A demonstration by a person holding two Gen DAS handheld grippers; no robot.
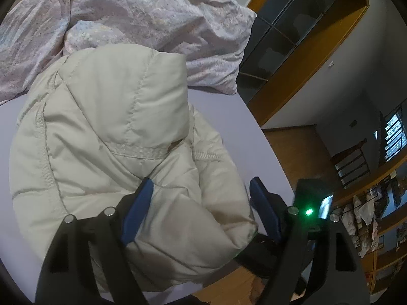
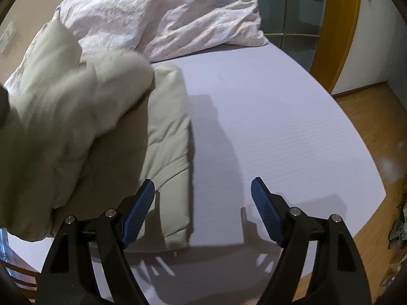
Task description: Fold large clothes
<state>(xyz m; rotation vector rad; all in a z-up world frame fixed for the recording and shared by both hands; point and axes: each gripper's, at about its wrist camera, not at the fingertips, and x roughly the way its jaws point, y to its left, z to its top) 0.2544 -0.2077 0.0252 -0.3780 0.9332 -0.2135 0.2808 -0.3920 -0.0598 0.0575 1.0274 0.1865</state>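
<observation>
A cream quilted jacket (image 1: 114, 127) lies bunched on the lavender bed sheet (image 1: 229, 117), its hood folded up on top. My left gripper (image 1: 201, 185) hangs over the jacket's near fold. Its jaws stand wide and the blue pads (image 1: 138, 211) do not press on the cloth between them. In the right wrist view the jacket (image 2: 63, 106) fills the left side, one blurred part raised over a flat layer. My right gripper (image 2: 203, 185) stands open above bare sheet (image 2: 267, 127), just right of the jacket's edge, with nothing between its fingers.
A crumpled pale pink duvet (image 1: 127, 12) is heaped at the far end of the bed. The bed's edge drops to a wooden floor (image 2: 368, 132) on the right. A wood-framed glass wardrobe (image 1: 292, 38) and a dark wooden chair (image 1: 353, 167) stand beyond.
</observation>
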